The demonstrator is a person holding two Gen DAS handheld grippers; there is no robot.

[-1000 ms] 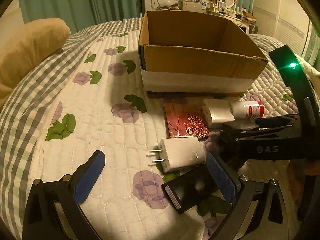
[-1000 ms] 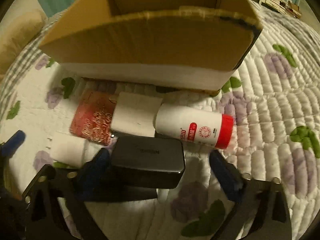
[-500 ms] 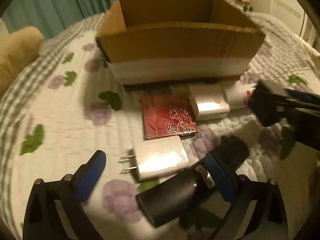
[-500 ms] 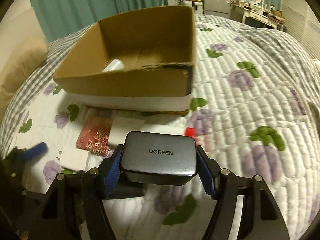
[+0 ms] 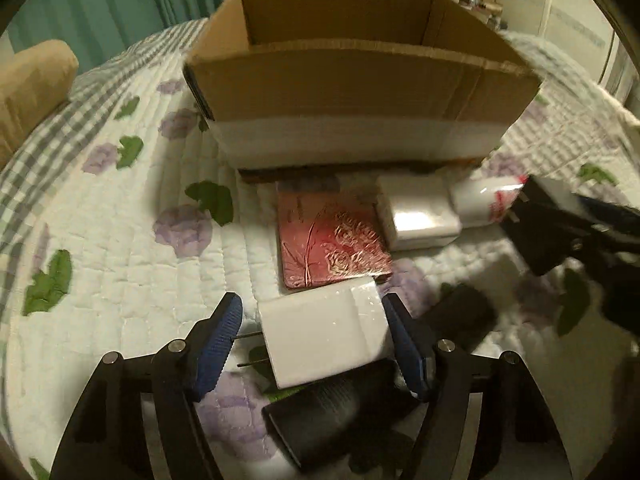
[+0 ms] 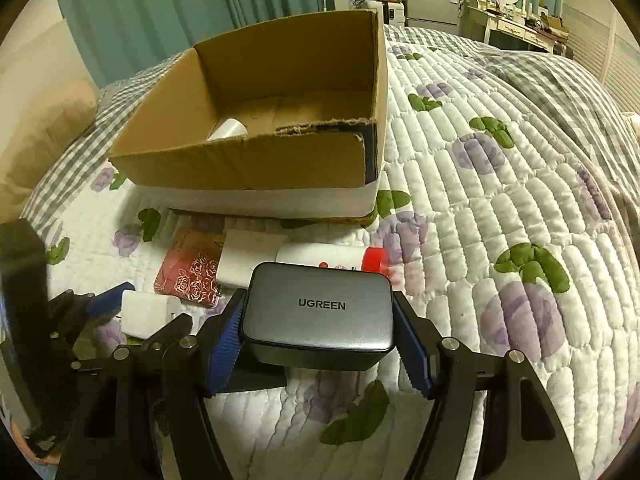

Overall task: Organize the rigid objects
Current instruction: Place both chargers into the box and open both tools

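A white plug charger [image 5: 320, 336] lies on the quilt between the pads of my left gripper [image 5: 311, 308]. Its jaws are closing; the right pad is at the charger's edge and the prongs point at the left pad, which stands off the body. In the right wrist view the white charger [image 6: 144, 316] shows at the lower left. My right gripper [image 6: 319, 304] is shut on a grey UGREEN charger [image 6: 320, 312], held above the quilt. The open cardboard box [image 5: 360, 80] [image 6: 248, 164] stands just behind, with a white round thing [image 6: 228, 128] inside.
In front of the box lie a red embossed case [image 5: 332, 244], a white block [image 5: 420, 216] and a white bottle with a red cap [image 6: 320, 254]. Two black items [image 5: 332, 408] [image 5: 460, 316] lie by the left gripper. A tan pillow [image 5: 32, 80] sits far left.
My right gripper shut on the grey charger and lifted it off the quilt. My left gripper moved over the white charger and its jaws narrowed around it.
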